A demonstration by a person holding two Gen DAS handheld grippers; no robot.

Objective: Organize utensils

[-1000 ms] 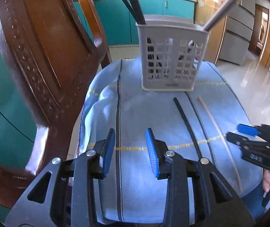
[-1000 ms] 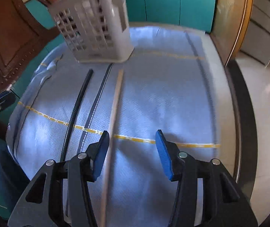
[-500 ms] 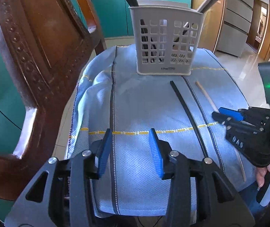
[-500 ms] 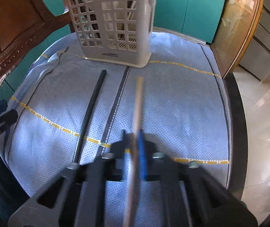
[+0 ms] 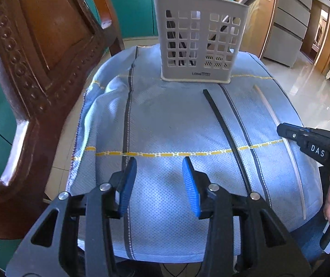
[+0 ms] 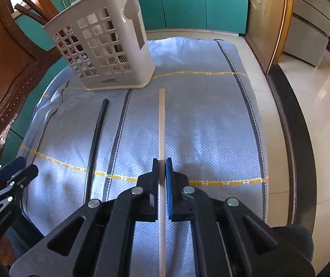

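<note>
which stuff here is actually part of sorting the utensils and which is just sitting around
Part of the job:
- pale wooden chopstick, clamped in the right gripper
- black chopstick, lying on the cloth
- white slotted utensil holder, already holding a few utensils
- left gripper, open over the cloth

Just there:
- blue cloth
- carved wooden chair
- teal cabinets

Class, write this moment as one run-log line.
right gripper: shut on pale chopstick | left gripper: open, nothing held | black chopstick: on cloth | holder: upright
</note>
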